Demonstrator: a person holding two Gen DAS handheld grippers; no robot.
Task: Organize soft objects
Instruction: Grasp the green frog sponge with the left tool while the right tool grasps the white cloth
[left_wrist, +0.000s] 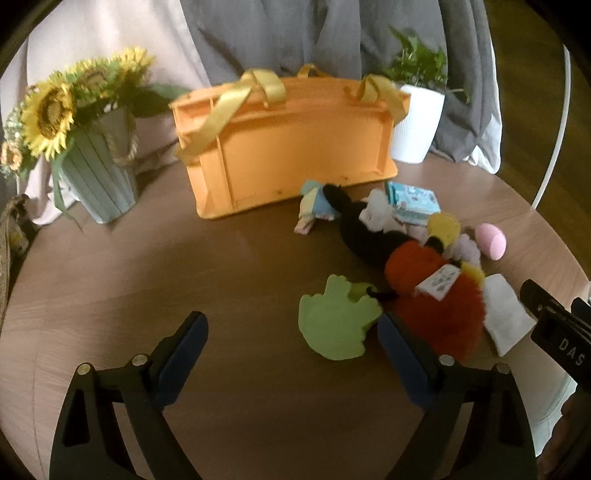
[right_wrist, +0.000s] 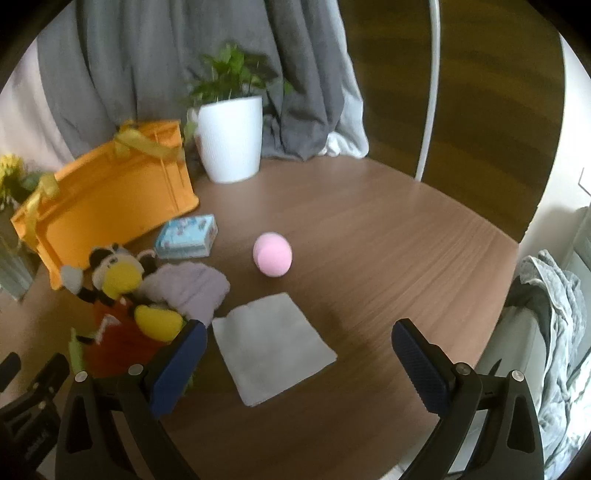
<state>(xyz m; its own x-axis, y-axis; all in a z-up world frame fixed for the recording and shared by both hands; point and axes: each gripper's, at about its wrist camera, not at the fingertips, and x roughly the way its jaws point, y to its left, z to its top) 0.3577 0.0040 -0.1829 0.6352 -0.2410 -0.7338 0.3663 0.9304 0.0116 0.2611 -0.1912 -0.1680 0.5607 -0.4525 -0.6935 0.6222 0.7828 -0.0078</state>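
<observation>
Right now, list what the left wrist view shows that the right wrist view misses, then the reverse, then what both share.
Only the left wrist view shows the sunflower pot, the green hand-shaped plush and the small pastel doll, with the open left gripper over the table.

Only the right wrist view shows the grey garment off the table's right edge and the open right gripper.

Both show the orange bag, white planter, pink ball, white cloth, tissue pack and the red plush toy.
</observation>
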